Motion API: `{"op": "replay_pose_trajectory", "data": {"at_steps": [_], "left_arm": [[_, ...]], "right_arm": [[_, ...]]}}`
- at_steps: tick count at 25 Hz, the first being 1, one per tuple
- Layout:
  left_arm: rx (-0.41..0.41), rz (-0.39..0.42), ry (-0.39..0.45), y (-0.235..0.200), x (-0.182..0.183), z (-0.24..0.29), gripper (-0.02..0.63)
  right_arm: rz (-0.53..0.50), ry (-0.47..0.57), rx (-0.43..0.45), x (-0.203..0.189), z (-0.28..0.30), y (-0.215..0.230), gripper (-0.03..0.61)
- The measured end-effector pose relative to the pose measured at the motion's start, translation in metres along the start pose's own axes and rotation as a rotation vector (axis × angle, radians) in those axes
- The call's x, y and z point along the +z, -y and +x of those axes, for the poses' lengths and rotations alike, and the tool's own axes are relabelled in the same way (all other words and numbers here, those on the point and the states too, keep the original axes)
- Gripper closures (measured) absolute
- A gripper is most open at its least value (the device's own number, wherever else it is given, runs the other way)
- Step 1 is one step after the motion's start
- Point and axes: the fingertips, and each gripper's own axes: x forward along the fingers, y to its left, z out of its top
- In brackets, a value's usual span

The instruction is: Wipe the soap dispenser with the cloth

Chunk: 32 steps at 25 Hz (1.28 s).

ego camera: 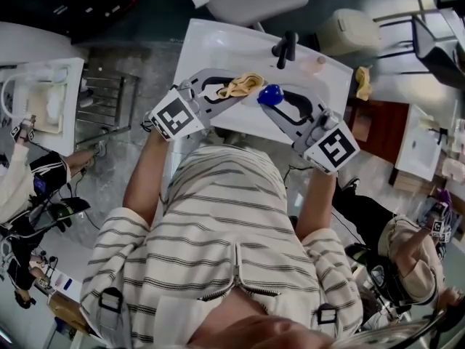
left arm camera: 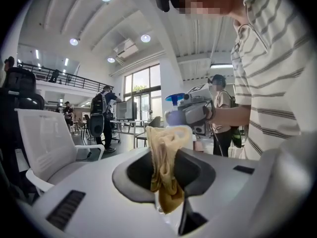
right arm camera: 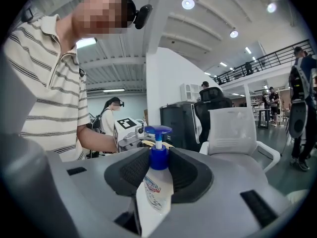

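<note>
Soap dispenser (right arm camera: 157,182), white with a blue pump, is lying along the jaws of the right gripper (ego camera: 282,102), which are clamping on its neck, and the pump is poking out at their tips. It is being held in the air over the white sink (ego camera: 218,46), in front of the person in the striped shirt. The left gripper (ego camera: 231,90) is pinching a crumpled yellowish cloth (left arm camera: 166,167) between its closed jaws and holding it just beside the pump, though whether cloth and pump are touching I cannot tell.
</note>
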Motion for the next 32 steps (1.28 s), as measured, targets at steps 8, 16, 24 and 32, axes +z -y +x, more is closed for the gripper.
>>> {"op": "replay_pose_trajectory", "data": {"at_steps": [8,16,24,32], "left_arm": [[-0.078,0.024,-0.015,0.007,0.0,0.005,0.526],[-0.082,-0.022,-0.031,0.006,-0.015,0.009,0.526],[-0.083,-0.045,-0.057,0.006,-0.024,0.009,0.526],[-0.069,-0.053,-0.074,0.009,-0.031,0.003,0.526]], "right_arm": [[-0.01,-0.015,0.069,-0.001,0.0,-0.015,0.454],[0.018,0.015,0.06,0.004,-0.003,-0.013,0.454],[0.042,0.042,0.051,0.009,-0.007,-0.009,0.454],[0.028,0.026,0.059,0.003,-0.008,-0.007,0.454]]}}
